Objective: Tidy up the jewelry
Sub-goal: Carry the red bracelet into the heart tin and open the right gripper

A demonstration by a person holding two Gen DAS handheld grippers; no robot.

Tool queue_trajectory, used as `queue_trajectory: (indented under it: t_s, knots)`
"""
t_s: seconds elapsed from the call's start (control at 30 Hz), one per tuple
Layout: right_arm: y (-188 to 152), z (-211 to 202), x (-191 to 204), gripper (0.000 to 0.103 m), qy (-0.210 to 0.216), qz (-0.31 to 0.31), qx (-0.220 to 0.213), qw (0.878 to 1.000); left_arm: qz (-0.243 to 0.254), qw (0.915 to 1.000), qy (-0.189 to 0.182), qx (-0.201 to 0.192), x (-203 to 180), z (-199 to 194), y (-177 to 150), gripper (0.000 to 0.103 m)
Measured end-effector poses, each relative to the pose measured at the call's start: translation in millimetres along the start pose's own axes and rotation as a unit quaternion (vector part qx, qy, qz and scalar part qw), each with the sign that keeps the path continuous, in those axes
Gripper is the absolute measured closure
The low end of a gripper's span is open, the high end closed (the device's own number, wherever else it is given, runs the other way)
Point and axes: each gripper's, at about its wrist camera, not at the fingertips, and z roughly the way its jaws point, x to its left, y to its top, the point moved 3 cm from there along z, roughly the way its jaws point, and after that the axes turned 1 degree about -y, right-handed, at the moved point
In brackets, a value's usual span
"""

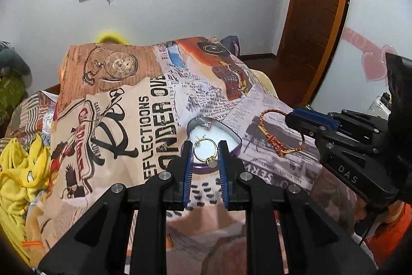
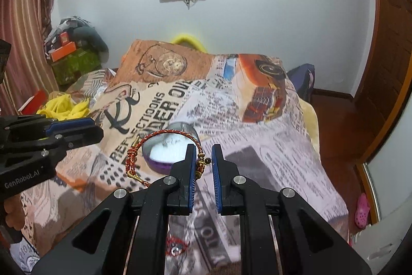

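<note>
A purple tin (image 1: 235,150) with a white lining sits open on the printed bedspread (image 1: 128,125); a small silver piece (image 1: 207,125) lies at its far edge. My left gripper (image 1: 205,146) hovers just above the tin, its fingers around a gold ring (image 1: 206,150) with a pale stone. My right gripper (image 2: 202,150) holds a red and gold braided bracelet (image 2: 159,135) by its bead end, lifted beside the tin (image 2: 164,159). The bracelet (image 1: 278,135) hangs from the right gripper in the left wrist view. A red string piece (image 2: 176,246) lies under the right gripper.
The bedspread covers a bed with raised pillows at the back. Yellow cloth (image 1: 23,172) lies at the left. Boxes and clutter (image 2: 69,50) stand in the far left corner. A wooden door (image 1: 314,17) and a mirror (image 1: 373,56) are at the right.
</note>
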Motion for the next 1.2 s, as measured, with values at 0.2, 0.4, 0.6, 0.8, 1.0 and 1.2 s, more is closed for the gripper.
queue_trajectory:
  t_s: [0.2,0.4,0.6,0.8,1.0,1.2]
  knots:
    - [9.5,18.0,4.8,0.092,0.004,-0.009,0.002,1.000,0.003,1.0000,0.000,0.001,3.1,12.6,6.7,0.085]
    - [12.6,39.5,7.3,0.092,0.013,-0.012,0.017,1.000,0.002,1.0000,0.000,0.007,8.4,30.0,12.5,0.085]
    - [15.2,60.5,12.9,0.092,0.016,-0.029,0.035,0.999,-0.004,0.9995,-0.010,0.029,17.3,54.7,14.5,0.085]
    - [10.6,83.4,17.8,0.092,0.014,-0.051,0.065,0.997,-0.016,0.9984,-0.015,0.052,27.0,77.7,10.4,0.085]
    - [6.8,101.8,18.5,0.092,0.027,-0.048,0.096,0.994,-0.028,0.9967,-0.028,0.071,32.9,94.3,4.0,0.085]
    - [4.2,109.4,20.8,0.092,0.034,-0.053,0.111,0.992,-0.023,0.9960,-0.031,0.081,31.5,103.6,0.6,0.085]
